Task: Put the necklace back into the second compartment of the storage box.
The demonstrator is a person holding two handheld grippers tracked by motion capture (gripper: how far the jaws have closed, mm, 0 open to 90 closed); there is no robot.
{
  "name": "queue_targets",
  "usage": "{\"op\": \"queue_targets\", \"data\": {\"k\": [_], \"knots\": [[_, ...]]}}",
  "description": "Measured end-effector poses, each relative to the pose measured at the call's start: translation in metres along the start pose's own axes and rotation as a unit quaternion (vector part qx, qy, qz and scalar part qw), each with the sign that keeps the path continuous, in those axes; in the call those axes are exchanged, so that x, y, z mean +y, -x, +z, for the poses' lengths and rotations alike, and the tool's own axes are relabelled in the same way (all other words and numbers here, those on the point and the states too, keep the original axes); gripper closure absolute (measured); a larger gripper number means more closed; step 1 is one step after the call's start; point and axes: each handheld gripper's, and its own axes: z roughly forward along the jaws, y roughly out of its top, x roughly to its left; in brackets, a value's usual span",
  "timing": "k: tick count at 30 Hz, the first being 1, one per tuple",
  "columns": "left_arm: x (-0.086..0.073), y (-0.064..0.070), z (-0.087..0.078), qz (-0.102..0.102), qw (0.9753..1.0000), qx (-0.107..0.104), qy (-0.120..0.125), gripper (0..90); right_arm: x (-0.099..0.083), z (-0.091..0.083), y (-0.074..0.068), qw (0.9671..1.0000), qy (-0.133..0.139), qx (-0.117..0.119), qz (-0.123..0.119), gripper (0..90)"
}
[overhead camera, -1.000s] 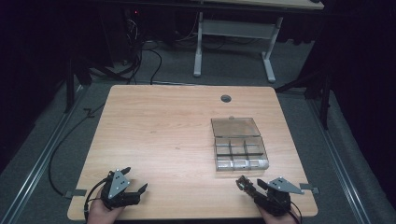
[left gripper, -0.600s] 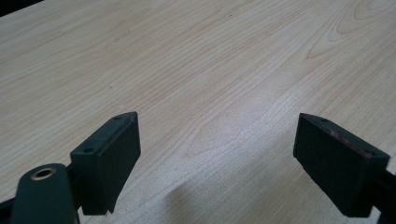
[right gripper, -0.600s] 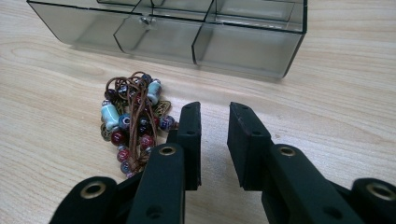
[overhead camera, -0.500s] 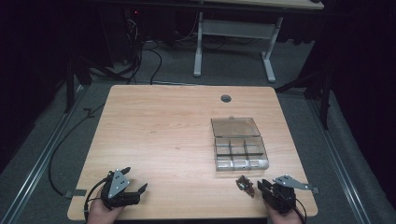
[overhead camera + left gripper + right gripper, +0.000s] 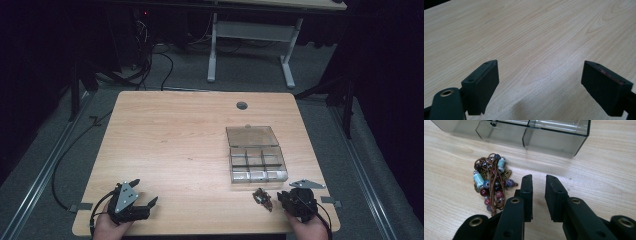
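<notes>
A bundle of brown cord strung with blue, red and dark beads lies on the wooden table near the front edge. Just right of it my right gripper rests low, its jaws a narrow gap apart with nothing between them and the beads off their left side. A clear compartment box stands right behind the beads with its lid laid open toward the back. At the front left corner my left gripper is wide open over bare wood.
A round cable hole sits near the table's back edge. Beyond the table are grey floor, cables and the white legs of another table. The box's front row of compartments holds small pale items.
My right gripper has drawn back to the right and toward the front edge, leaving the bead bundle lying on the table. The left gripper has stayed put.
</notes>
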Motion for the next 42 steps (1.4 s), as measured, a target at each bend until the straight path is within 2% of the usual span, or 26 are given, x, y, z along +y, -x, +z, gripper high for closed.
{"op": "queue_targets", "data": {"k": [1, 2, 4, 9, 10, 15, 16, 22, 26, 32, 36, 42], "knots": [[0.000, -0.001, 0.000, -0.003, 1.0000, -0.001, 0.002, 15.0, 0.003, 0.000, 0.000, 0.9999, -0.014, 0.001, 0.001, 74.7], [0.000, -0.001, 0.000, -0.003, 1.0000, -0.001, 0.002, 15.0, 0.003, 0.000, 0.000, 0.9999, -0.014, 0.001, 0.001, 74.7], [0.000, -0.001, -0.001, -0.004, 1.0000, -0.001, 0.003, 14.9, 0.008, -0.001, 0.000, 0.9994, -0.034, 0.002, 0.005, 73.2], [0.000, -0.001, -0.001, -0.006, 1.0000, -0.003, 0.004, 14.7, 0.012, -0.001, 0.001, 0.9983, -0.058, 0.004, 0.005, 71.1], [0.000, -0.002, -0.001, -0.006, 1.0000, -0.004, 0.003, 14.5, 0.015, -0.002, 0.000, 0.9971, -0.076, 0.005, 0.003, 68.5], [0.000, -0.002, -0.001, -0.006, 1.0000, -0.004, 0.004, 14.4, 0.019, -0.004, 0.000, 0.9955, -0.094, 0.010, 0.000, 67.6], [0.000, -0.001, -0.001, -0.005, 1.0000, -0.004, 0.004, 14.4, 0.022, -0.005, -0.001, 0.9944, -0.105, 0.011, -0.003, 67.3], [-0.001, -0.002, -0.001, -0.006, 1.0000, -0.004, 0.005, 14.4, 0.027, -0.005, -0.003, 0.9914, -0.130, 0.012, -0.008, 64.3], [0.000, -0.001, -0.001, -0.005, 1.0000, -0.004, 0.004, 14.1, 0.030, -0.002, -0.004, 0.9860, -0.165, 0.013, -0.023, 63.0], [0.000, -0.001, -0.001, -0.002, 1.0000, -0.009, 0.002, 12.0, 0.031, -0.002, -0.004, 0.9827, -0.182, 0.018, -0.029, 61.0], [0.000, -0.002, 0.000, -0.006, 1.0000, -0.007, 0.001, 10.0, 0.032, -0.002, -0.006, 0.9798, -0.196, 0.022, -0.033, 59.4], [0.000, -0.002, 0.000, -0.010, 0.9999, -0.008, -0.001, 6.9, 0.038, -0.006, -0.011, 0.9784, -0.201, 0.030, -0.041, 57.4]]}}
